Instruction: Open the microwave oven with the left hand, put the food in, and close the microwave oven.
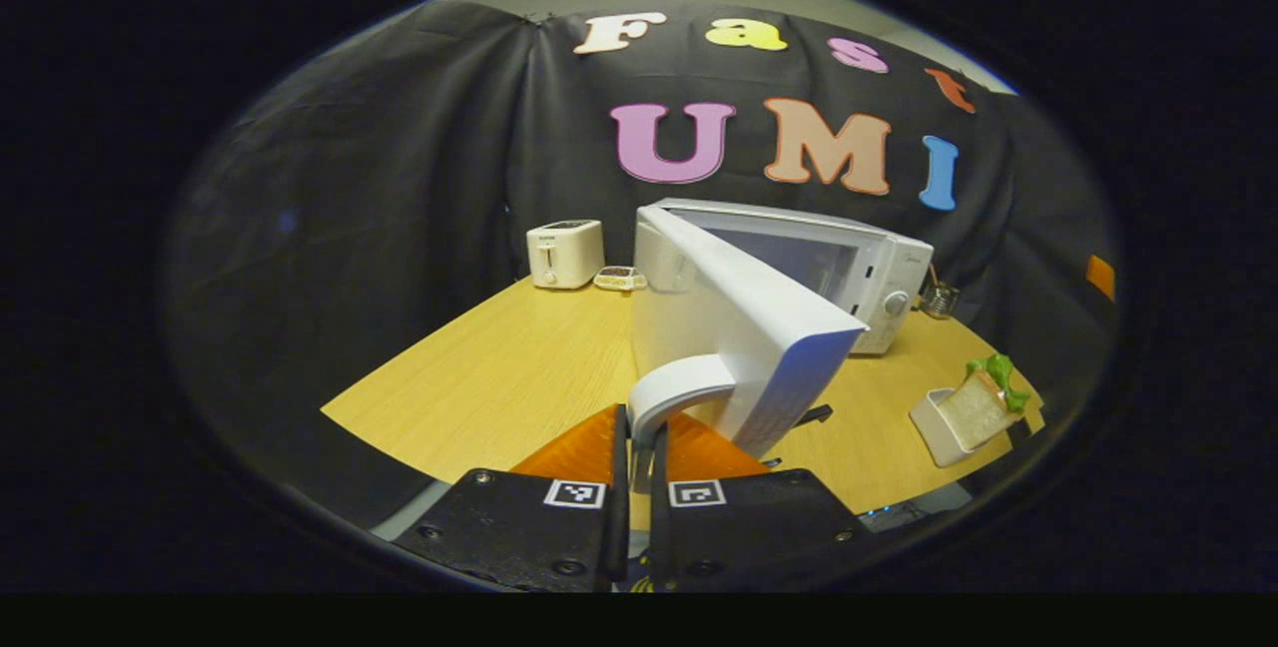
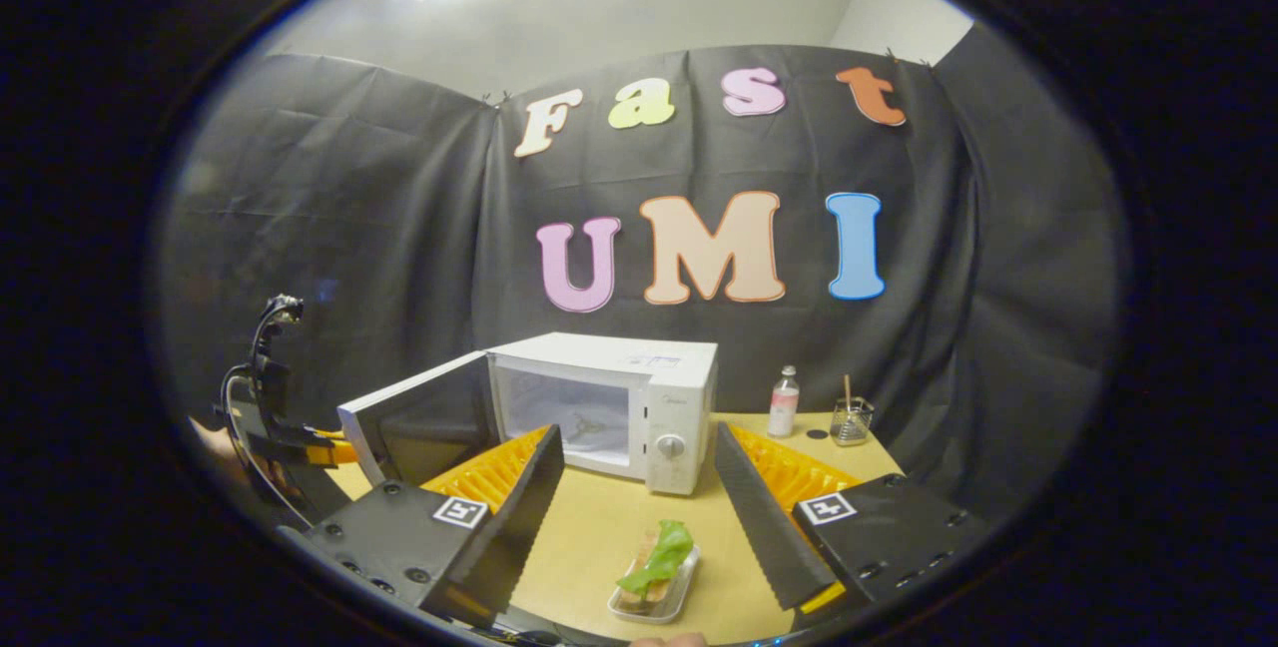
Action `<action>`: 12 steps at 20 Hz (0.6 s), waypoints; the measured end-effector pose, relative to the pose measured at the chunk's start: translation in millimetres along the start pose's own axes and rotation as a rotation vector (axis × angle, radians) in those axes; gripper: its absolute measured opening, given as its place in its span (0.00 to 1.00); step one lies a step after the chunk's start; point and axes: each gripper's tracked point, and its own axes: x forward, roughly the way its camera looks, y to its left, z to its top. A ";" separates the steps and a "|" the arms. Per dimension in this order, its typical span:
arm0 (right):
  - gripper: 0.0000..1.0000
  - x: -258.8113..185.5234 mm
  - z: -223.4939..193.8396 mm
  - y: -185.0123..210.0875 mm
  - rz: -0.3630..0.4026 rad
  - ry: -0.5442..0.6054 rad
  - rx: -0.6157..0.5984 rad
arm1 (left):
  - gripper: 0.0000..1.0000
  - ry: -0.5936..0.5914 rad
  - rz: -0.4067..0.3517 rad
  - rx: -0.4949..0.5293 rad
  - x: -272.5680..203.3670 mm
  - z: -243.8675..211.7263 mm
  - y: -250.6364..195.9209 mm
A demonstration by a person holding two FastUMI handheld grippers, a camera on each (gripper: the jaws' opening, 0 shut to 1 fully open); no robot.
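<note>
The white microwave [image 1: 884,273] stands at the back of the wooden table [image 1: 499,377]. Its door [image 1: 744,327] is swung out towards me. My left gripper [image 1: 639,447] is shut on the curved white door handle [image 1: 674,389]. In the right gripper view the microwave [image 2: 659,397] shows an open cavity, with the door [image 2: 414,422] hanging out to the left and the left gripper [image 2: 300,452] at its edge. The food, a sandwich with lettuce [image 2: 657,557] in a small white tray, lies on the table below my open right gripper [image 2: 635,432]. The same sandwich [image 1: 983,402] appears at the right.
A white toaster [image 1: 565,253] and a small dish [image 1: 619,278] stand left of the microwave. A small bottle [image 2: 785,402] and a glass jar [image 2: 851,420] stand to its right near the back wall. The table's front edge runs close to both grippers.
</note>
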 end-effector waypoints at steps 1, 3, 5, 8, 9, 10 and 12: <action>0.93 -0.8 0.9 1.7 0.002 -0.003 -0.002 | 0.07 -0.001 -0.013 0.016 0.4 1.1 6.9; 0.93 -2.4 0.7 3.3 0.000 -0.002 -0.006 | 0.09 0.002 -0.029 -0.003 -0.3 3.1 20.5; 0.93 -2.3 -3.7 3.2 -0.004 0.008 -0.014 | 0.07 0.012 -0.039 -0.030 -0.9 2.3 26.5; 0.93 -2.7 -9.2 3.0 -0.007 0.028 -0.018 | 0.09 0.014 -0.051 0.019 -2.0 1.6 23.9; 0.93 -2.7 -9.7 1.5 -0.009 0.031 -0.021 | 0.09 0.010 -0.055 0.023 -1.6 1.2 24.0; 0.93 -2.1 -9.7 0.6 -0.012 0.031 -0.025 | 0.09 0.004 -0.059 0.013 -1.6 3.3 23.8; 0.93 -1.4 -13.7 0.5 -0.010 0.043 -0.035 | 0.33 0.022 -0.022 -0.001 5.1 -0.8 30.2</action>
